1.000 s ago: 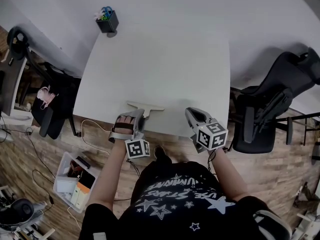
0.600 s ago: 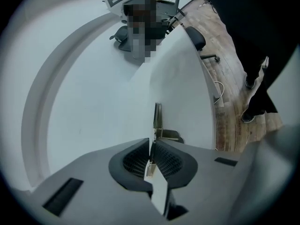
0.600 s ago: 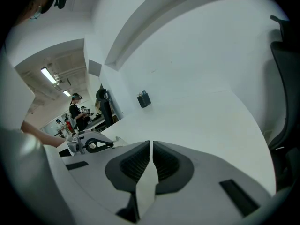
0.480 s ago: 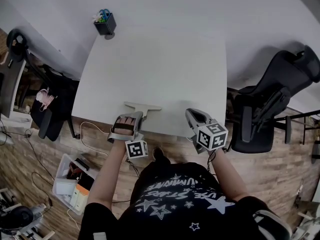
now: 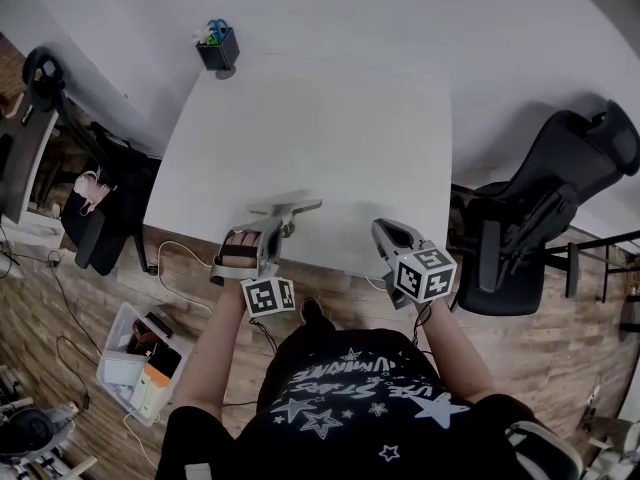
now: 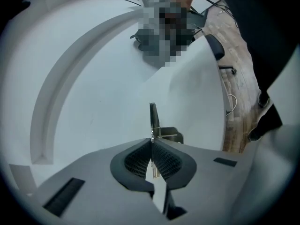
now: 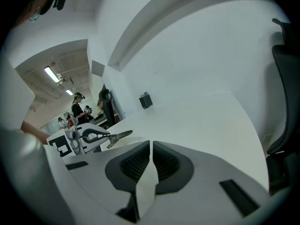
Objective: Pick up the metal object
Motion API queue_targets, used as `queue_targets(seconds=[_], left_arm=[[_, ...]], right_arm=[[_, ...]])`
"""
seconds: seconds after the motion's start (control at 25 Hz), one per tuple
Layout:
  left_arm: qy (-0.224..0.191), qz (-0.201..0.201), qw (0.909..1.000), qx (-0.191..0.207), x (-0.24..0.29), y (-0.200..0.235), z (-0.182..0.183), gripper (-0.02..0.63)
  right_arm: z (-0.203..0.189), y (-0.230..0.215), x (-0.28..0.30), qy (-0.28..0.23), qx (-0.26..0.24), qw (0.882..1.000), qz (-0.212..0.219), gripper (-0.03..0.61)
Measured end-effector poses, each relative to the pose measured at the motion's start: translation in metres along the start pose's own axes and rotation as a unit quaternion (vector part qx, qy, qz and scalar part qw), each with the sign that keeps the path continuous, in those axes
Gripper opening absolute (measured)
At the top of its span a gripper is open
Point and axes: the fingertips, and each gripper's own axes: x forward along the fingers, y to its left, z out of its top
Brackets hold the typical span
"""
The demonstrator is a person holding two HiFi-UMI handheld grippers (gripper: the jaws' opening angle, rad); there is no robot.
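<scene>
Since the jaws of the left gripper (image 5: 272, 226) have just been closing and now pinch the thin metal object (image 5: 290, 207) between them, the grasp itself looks done. The object sticks out ahead of the jaws, near the front edge of the bench (image 5: 330, 118). It seems to hang a little above the surface, so I judge only a clearer lift is left. The right gripper (image 5: 386, 231) waits apart, its jaws closed on nothing.
</scene>
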Motion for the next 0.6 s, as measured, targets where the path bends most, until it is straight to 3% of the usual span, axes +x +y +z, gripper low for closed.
queue_targets(seconds=[0.16,0.36,0.6], left_arm=[[0.015,0.013,0.9984,-0.053,-0.016,0.012,0.003,0.021],[0.026,0.039,0.9898,-0.134,-0.040,0.030,0.011,0.021],[0.042,0.072,0.9788,-0.187,-0.073,0.038,0.020,0.021]], right_arm=[[0.004,0.004,-0.005,-0.004,-0.010,1.000,0.014,0.052],[0.008,0.010,-0.014,-0.006,-0.023,0.999,0.036,0.052],[0.009,0.020,-0.025,-0.008,-0.038,0.997,0.066,0.052]])
